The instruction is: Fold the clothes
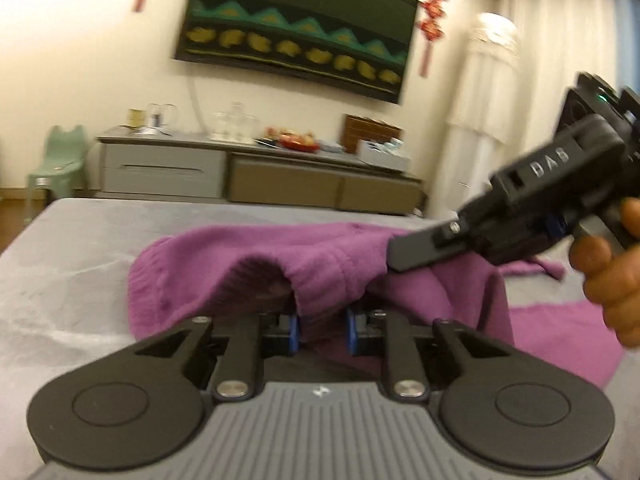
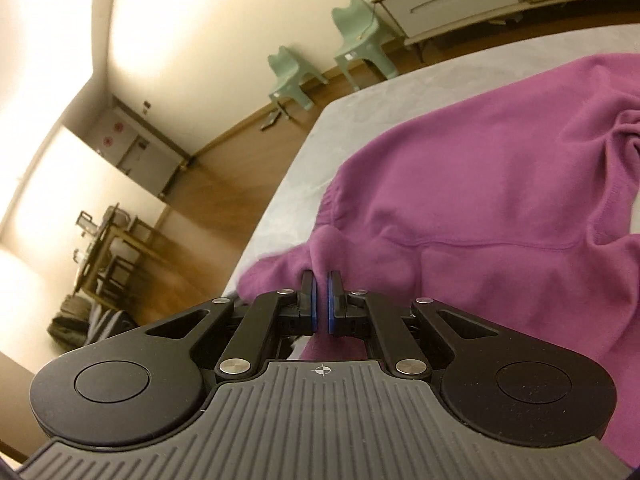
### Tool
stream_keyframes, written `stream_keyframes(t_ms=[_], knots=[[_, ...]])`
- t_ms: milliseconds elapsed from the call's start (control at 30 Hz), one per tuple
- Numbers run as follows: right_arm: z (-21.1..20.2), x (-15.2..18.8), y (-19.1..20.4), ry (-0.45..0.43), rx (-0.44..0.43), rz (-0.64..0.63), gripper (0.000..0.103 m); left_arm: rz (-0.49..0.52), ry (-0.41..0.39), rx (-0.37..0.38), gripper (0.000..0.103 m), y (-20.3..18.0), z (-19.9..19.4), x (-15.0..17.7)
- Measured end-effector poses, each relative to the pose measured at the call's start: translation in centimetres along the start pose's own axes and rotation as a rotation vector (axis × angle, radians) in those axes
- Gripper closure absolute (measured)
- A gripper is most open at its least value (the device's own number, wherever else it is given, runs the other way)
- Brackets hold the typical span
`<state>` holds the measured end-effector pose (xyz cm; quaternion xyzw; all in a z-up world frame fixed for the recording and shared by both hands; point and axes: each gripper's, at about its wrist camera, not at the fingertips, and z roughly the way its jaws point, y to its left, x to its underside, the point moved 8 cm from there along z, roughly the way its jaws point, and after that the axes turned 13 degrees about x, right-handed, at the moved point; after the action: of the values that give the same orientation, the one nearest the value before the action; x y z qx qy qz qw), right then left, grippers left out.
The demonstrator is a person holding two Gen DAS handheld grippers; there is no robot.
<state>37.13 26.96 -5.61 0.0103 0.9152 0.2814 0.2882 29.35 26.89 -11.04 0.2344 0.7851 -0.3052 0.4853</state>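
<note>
Purple sweater (image 1: 320, 264): heaped mid-frame on grey bed cover (image 1: 80, 272), bare cover open to its left up to the far edge. Left gripper (image 1: 322, 328): fingers nearly together, pinching a sweater fold. Right gripper (image 2: 321, 300): fingers pressed together on a sweater edge near the cover's left border (image 2: 280, 200); wooden floor (image 2: 224, 184) lies beyond.
</note>
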Motion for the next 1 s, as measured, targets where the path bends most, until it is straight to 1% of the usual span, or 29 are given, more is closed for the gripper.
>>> stream_keyframes(t_ms=[33,67,100,133,167,200,233,267,300,333,367,433,467,500,567,667,733,767,800,833,867,933,967,1000], knots=[[-0.1,-0.1,-0.2,0.001,0.003,0.006,0.099,0.016,0.007,0.015,0.093,-0.1,0.1,0.0],[-0.3,-0.1,-0.5,-0.002,0.010,0.012,0.098,0.014,-0.017,0.012,0.099,0.2,-0.7,-0.8],[-0.5,-0.2,-0.9,-0.018,0.031,0.016,0.088,0.013,-0.041,0.009,0.100,0.5,-1.5,-1.6],[-1.0,-0.3,-1.2,-0.043,0.058,0.012,0.078,-0.008,-0.120,0.004,0.100,1.1,-3.7,-3.3],[-1.6,-0.3,-1.5,-0.069,0.084,0.000,0.076,-0.032,-0.222,0.014,0.100,1.8,-6.5,-5.2],[-2.3,0.0,-1.5,-0.098,0.106,-0.034,0.070,-0.057,-0.304,0.004,0.100,2.6,-9.1,-6.2],[-2.8,0.5,-1.2,-0.125,0.129,-0.079,0.068,-0.076,-0.298,-0.034,0.099,3.7,-10.0,-6.1],[-3.2,1.1,-1.0,-0.146,0.155,-0.127,0.065,-0.087,-0.248,-0.081,0.099,4.7,-9.9,-5.1],[-3.0,2.2,-0.6,-0.146,0.185,-0.187,0.056,-0.098,-0.198,-0.127,0.099,5.8,-9.8,-4.2],[-2.5,3.4,-0.4,-0.131,0.213,-0.251,0.054,-0.111,-0.143,-0.144,0.100,6.4,-9.4,-3.1],[-1.9,4.6,-0.4,-0.115,0.251,-0.316,0.054,-0.112,-0.089,-0.130,0.099,6.5,-8.9,-2.1],[-0.2,6.9,-1.3,-0.079,0.378,-0.449,0.054,-0.086,-0.008,-0.133,0.099,6.2,-8.4,-0.5],[0.4,7.7,-2.1,-0.066,0.443,-0.494,0.054,-0.078,0.025,-0.143,0.099,6.4,-8.3,0.2],[0.8,8.5,-3.1,-0.049,0.500,-0.529,0.054,-0.071,0.057,-0.152,0.099,6.5,-8.4,0.8],[0.7,9.7,-4.9,-0.011,0.555,-0.561,0.055,-0.045,0.102,-0.183,0.099,6.9,-9.1,1.9],[-1.2,10.4,-7.1,0.013,0.556,-0.555,0.054,0.010,0.190,-0.255,0.096,7.9,-10.9,3.8],[-2.3,10.5,-8.4,0.029,0.563,-0.561,0.054,0.024,0.254,-0.327,0.090,8.5,-12.0,5.0],[-2.8,10.4,-8.9,0.037,0.568,-0.568,0.054,0.030,0.286,-0.362,0.089,8.9,-12.4,5.5],[-3.3,10.2,-9.4,0.046,0.571,-0.572,0.053,0.023,0.299,-0.373,0.086,9.0,-12.6,5.6],[-3.6,9.8,-9.8,0.055,0.571,-0.570,0.052,0.021,0.314,-0.395,0.080,9.1,-12.8,5.8],[-3.7,9.6,-10.2,0.065,0.572,-0.574,0.051,0.021,0.333,-0.431,0.079,9.4,-12.8,5.9],[-3.9,9.2,-10.6,0.090,0.570,-0.592,0.049,0.008,0.350,-0.520,0.080,10.1,-13.1,5.6],[-3.9,8.7,-10.5,0.100,0.572,-0.595,0.049,-0.028,0.329,-0.527,0.080,10.4,-13.7,5.4],[-4.0,8.0,-10.3,0.096,0.569,-0.588,0.050,-0.062,0.282,-0.533,0.079,10.5,-14.3,4.6]])
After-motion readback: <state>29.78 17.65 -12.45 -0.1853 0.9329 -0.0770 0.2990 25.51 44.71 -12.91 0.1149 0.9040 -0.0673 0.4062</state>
